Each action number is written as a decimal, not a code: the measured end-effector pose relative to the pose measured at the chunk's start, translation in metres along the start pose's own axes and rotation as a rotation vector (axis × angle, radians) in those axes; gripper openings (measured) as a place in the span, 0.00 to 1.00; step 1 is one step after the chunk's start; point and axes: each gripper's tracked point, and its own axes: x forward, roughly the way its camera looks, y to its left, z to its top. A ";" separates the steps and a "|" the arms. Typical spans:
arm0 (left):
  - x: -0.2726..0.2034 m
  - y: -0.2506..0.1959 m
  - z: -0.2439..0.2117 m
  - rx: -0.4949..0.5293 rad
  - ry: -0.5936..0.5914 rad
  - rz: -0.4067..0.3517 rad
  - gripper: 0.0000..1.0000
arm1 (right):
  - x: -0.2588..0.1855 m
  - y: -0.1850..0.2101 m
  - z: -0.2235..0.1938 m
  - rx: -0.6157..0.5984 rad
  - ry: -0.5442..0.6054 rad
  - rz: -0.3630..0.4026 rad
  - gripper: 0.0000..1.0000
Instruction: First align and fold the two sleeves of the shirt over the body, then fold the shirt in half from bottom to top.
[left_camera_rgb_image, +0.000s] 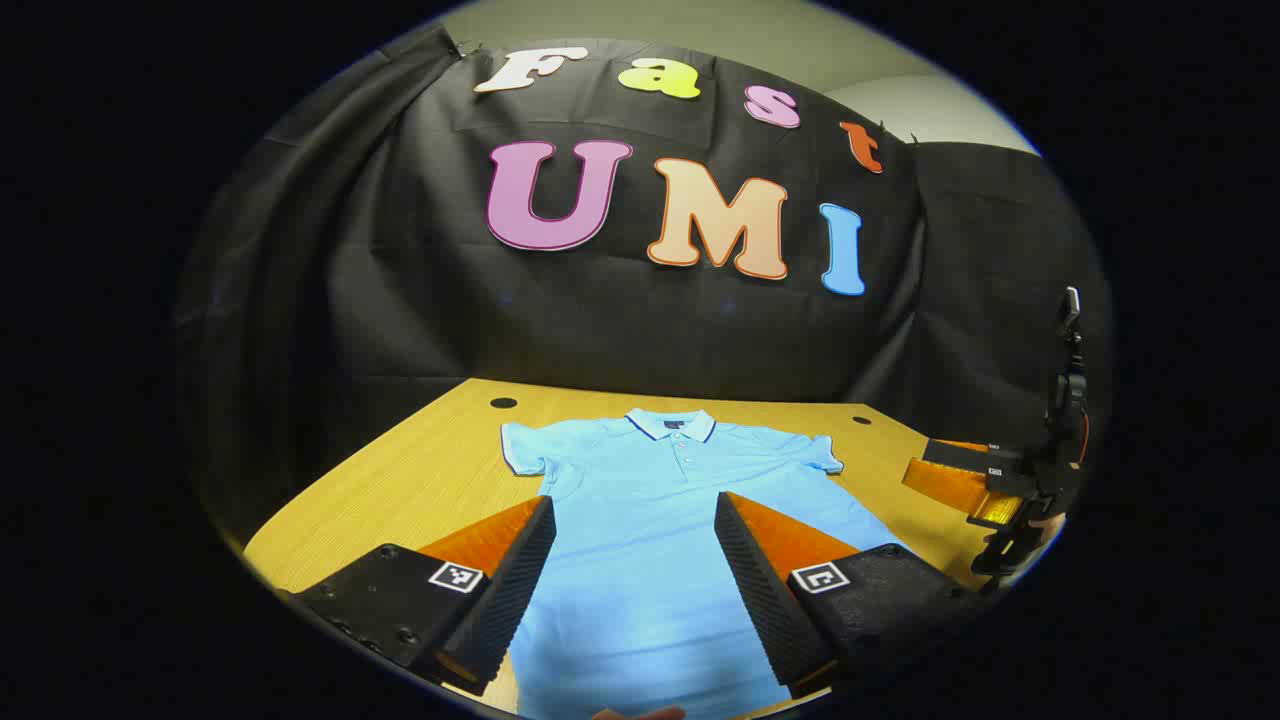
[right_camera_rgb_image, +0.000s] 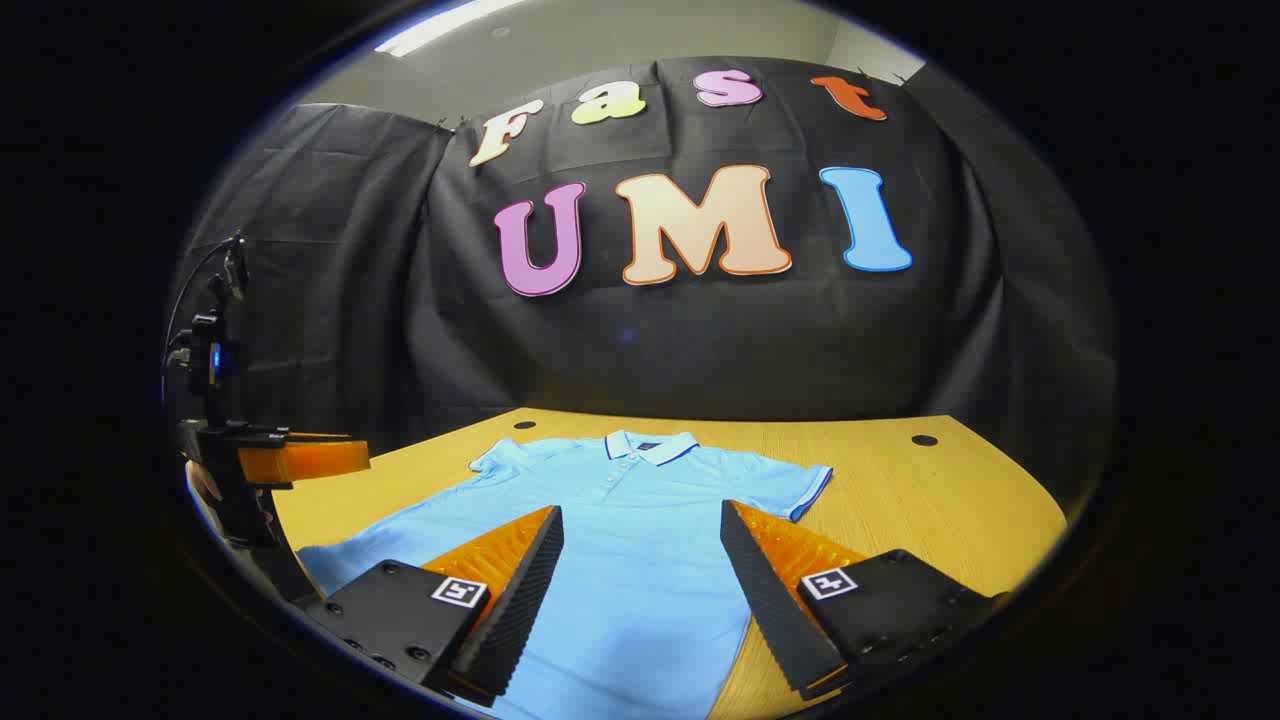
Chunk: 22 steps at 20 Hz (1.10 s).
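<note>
A light blue polo shirt (left_camera_rgb_image: 660, 500) lies flat on the wooden table (left_camera_rgb_image: 430, 470), collar toward the far wall and both short sleeves spread out. My left gripper (left_camera_rgb_image: 635, 520) hovers open above the shirt's lower body, nothing between its fingers. In the right gripper view the same shirt (right_camera_rgb_image: 640, 510) lies ahead, its right sleeve (right_camera_rgb_image: 805, 485) out to the side. My right gripper (right_camera_rgb_image: 640, 530) is open above the shirt's lower right part, holding nothing. The right gripper (left_camera_rgb_image: 1000, 480) also appears at the right in the left gripper view, and the left gripper (right_camera_rgb_image: 290, 460) at the left in the right gripper view.
The table (right_camera_rgb_image: 950, 500) has bare wood on both sides of the shirt and small round holes (left_camera_rgb_image: 503, 403) near its far corners. Black cloth closes off the back and sides. A hand (right_camera_rgb_image: 205, 485) holds the left gripper.
</note>
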 end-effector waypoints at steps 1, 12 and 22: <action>0.001 -0.001 -0.001 0.002 0.002 -0.001 0.95 | 0.001 0.000 -0.002 -0.002 0.003 -0.001 0.98; 0.003 0.002 -0.007 0.000 0.028 0.002 0.95 | 0.005 -0.007 -0.015 0.000 0.045 -0.019 0.98; 0.003 0.002 -0.005 -0.002 0.026 -0.007 0.96 | 0.009 -0.006 -0.025 0.006 0.077 -0.005 0.98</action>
